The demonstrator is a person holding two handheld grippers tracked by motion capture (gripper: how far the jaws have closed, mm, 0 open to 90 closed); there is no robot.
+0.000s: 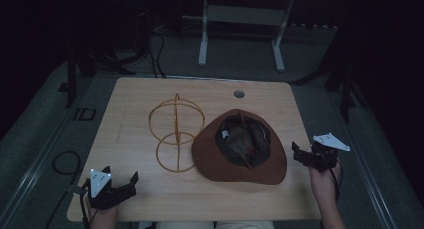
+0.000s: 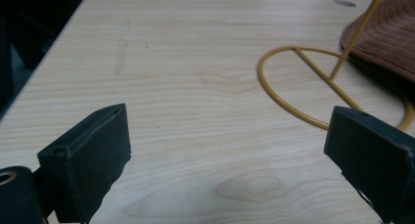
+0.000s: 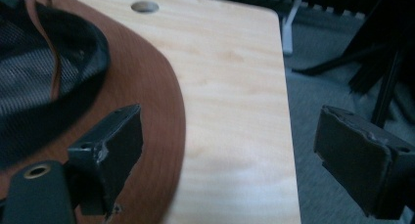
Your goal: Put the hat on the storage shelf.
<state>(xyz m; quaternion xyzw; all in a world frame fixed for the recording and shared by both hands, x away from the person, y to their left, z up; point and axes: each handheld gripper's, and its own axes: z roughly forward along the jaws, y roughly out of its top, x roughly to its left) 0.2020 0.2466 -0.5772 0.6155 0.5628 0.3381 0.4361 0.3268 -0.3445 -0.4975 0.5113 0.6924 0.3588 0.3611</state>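
A brown brimmed hat (image 1: 239,146) lies upside down on the wooden table (image 1: 130,96), its dark lining facing up. Just left of it stands a yellow wire hat stand (image 1: 175,131), its ring base touching the brim. My left gripper (image 1: 120,181) rests open near the table's front left corner, nothing between its jaws; its own view shows the wire stand (image 2: 313,77) and the hat's brim (image 2: 386,33) ahead to the right. My right gripper (image 1: 299,154) hovers open at the table's right edge beside the hat brim (image 3: 156,116), apart from it.
A round cable hole (image 1: 239,94) sits near the table's far edge. Behind the table stands a white metal frame (image 1: 240,34), with cables on the grey floor. The table's right edge (image 3: 288,136) drops to carpet.
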